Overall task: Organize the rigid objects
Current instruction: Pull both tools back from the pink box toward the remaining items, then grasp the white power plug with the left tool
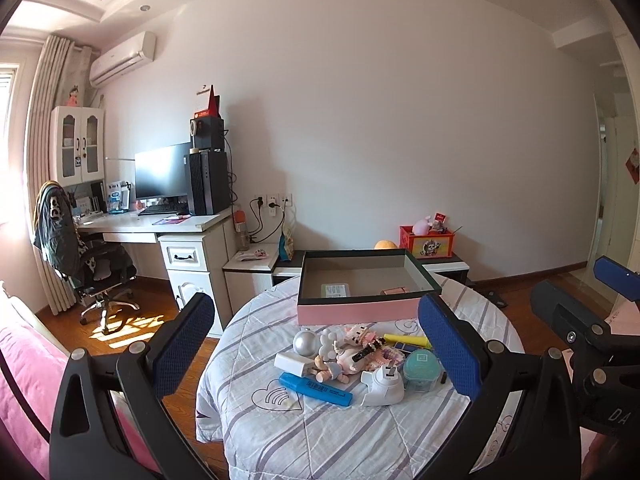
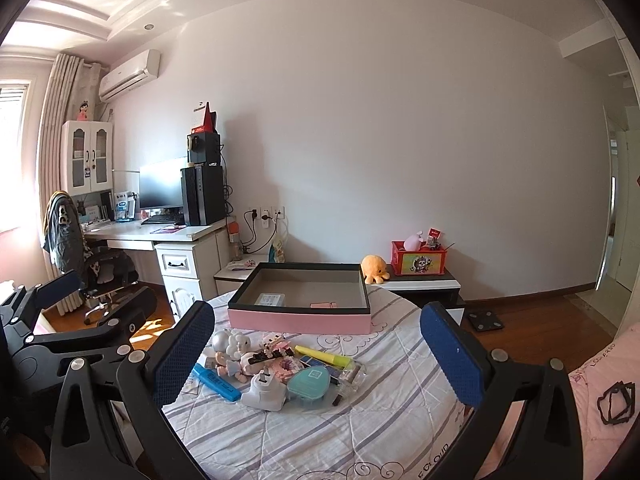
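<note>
I have both tools spread wide with nothing between the blue pads: the left tool (image 1: 318, 364) and the right tool (image 2: 318, 364) hang short of the quilt-covered round worktop (image 1: 320, 432). The jumble of small things sits near its centre, with the blue highlighter (image 1: 315, 389) at 7 o'clock, the white plug adapter (image 2: 265, 394) at 6 and the teal box (image 2: 310, 385) at 4; their labels are too small to read. The pink-sided tray (image 1: 360, 311) lies at 12 o'clock, holding a printed card and a pink clip.
</note>
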A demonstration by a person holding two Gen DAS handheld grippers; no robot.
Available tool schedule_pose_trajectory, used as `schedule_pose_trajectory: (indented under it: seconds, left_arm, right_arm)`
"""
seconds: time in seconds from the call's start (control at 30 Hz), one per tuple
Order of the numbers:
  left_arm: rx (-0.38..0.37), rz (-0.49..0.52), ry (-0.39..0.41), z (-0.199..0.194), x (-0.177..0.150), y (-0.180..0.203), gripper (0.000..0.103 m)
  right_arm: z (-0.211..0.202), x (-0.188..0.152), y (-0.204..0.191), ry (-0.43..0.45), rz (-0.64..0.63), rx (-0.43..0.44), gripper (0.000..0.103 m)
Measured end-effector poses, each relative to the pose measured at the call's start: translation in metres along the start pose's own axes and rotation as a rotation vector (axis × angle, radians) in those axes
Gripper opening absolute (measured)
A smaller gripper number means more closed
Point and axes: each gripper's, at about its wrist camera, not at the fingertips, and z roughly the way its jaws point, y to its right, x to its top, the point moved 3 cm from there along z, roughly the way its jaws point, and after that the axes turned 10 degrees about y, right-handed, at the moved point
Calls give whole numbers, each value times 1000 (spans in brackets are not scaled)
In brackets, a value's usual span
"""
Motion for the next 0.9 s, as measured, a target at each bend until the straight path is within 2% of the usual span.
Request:
schedule_pose_trajectory:
  seconds: [0.4, 0.53, 0.9]
  left_arm:
    - [1, 0, 3, -3, -2, -1, 103]
    - [-7, -2, -35, 5, -12, -1, 103]
    - [-65, -10, -307, 63, -86, 7, 103]
  right_arm:
    - [-2, -1, -2, -14, -1, -2, 103]
    - [9, -8, -1, -45, 1, 3, 103]
    - [65, -76, 11, -255, -1, -3, 103]
